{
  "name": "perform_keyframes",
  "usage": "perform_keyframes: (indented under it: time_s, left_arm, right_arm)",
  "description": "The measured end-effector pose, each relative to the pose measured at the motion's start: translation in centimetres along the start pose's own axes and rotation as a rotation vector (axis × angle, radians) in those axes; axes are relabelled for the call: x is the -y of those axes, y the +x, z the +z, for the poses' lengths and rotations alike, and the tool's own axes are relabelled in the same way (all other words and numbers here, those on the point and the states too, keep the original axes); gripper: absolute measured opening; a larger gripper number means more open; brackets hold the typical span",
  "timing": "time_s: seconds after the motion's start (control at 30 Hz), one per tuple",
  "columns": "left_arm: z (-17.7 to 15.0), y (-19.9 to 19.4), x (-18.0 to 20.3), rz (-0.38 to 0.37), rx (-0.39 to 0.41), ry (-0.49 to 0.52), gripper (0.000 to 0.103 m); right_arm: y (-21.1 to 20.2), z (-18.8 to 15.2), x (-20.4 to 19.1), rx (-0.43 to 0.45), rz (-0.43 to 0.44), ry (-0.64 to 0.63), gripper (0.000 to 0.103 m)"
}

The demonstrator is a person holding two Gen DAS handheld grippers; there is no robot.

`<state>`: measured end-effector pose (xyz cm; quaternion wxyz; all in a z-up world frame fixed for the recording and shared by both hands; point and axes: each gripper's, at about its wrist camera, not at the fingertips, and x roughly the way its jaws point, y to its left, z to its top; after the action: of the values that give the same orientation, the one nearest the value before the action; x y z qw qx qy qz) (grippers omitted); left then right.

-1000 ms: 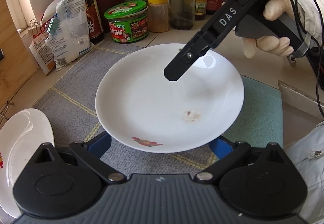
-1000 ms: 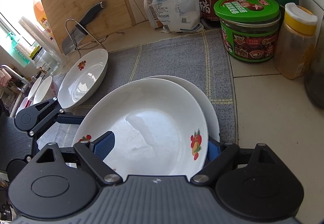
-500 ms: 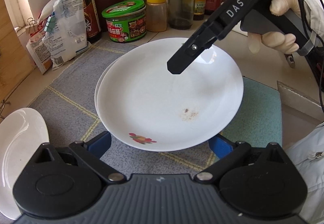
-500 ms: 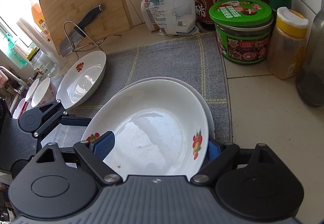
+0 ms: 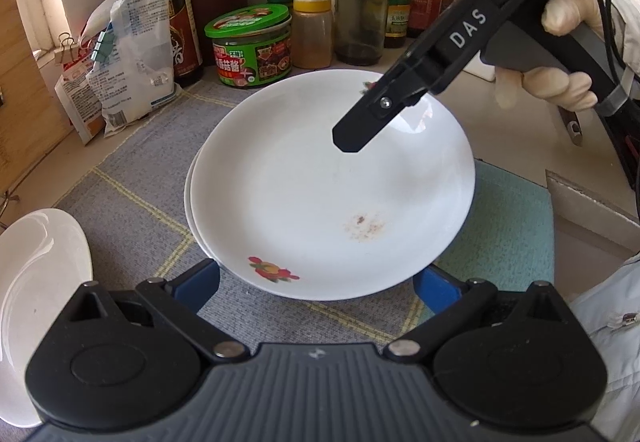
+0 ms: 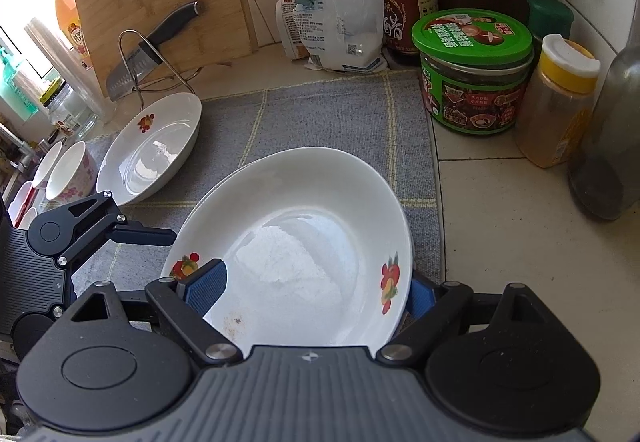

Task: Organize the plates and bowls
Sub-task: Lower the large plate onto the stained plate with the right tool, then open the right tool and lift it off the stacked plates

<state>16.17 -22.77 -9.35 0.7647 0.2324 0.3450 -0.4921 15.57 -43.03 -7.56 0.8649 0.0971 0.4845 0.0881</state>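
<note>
A glossy white ceramic plate [image 6: 304,242], round and shallow, is seen lying directly ahead of the right gripper [image 6: 308,290], nested on a second white plate [image 5: 191,198] whose rim shows only as a thin crescent at one side. Small red-and-yellow fruit decals are printed on its rim, and a brownish speckled stain is seen on its inner surface. The right gripper's ribbed blue pads [image 6: 206,288] are spread wide to either side of the plate's near edge; whether they press on it cannot be told. The left gripper [image 5: 316,282] is likewise held with its blue pads wide apart beside the plate's opposite edge, and contact cannot be judged. The stack rests on a grey woven mat [image 6: 320,114] crossed by pale yellow lines. To the left of the right gripper, a third decorated plate [image 6: 150,148] lies on the same mat. Beyond the plates, a jar with a green lid [image 6: 474,70] and Chinese lettering is placed beside a yellow-capped spice bottle [image 6: 558,102]. "DAS" is read in white on the right gripper's black body in the left wrist view.
</note>
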Motion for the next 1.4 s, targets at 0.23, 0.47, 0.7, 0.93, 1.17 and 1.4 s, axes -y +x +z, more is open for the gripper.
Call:
perform_keyframes:
  time_s: [0.23, 0.47, 0.7, 0.93, 1.17, 1.4]
  left_arm:
    - [-0.1, 0.0, 0.2, 0.006, 0.009, -0.025, 0.102]
    - [-0.2, -0.2, 0.5, 0.017, 0.02, -0.038, 0.102]
    - [-0.1, -0.2, 0.6, 0.027, 0.031, -0.05, 0.102]
    - [-0.2, -0.2, 0.9, 0.036, 0.03, -0.08, 0.102]
    - [-0.6, -0.7, 0.9, 0.056, 0.037, -0.119, 0.102]
    - [-0.7, -2.4, 0.7, 0.066, 0.116, -0.212, 0.102]
  right_arm:
    - [0.2, -0.2, -0.7, -0.009, -0.049, -0.031, 0.094]
    - [0.3, -0.3, -1.1, -0.01, -0.069, -0.043, 0.094]
    - [0.3, -0.4, -1.6, -0.009, -0.102, -0.071, 0.096]
    - [0.4, -0.6, -2.2, -0.023, -0.133, -0.101, 0.097]
    - [0.5, -1.2, -3.0, -0.054, -0.191, -0.161, 0.1]
    - [-0.8, -1.7, -4.9, 0.0, -0.229, -0.244, 0.103]
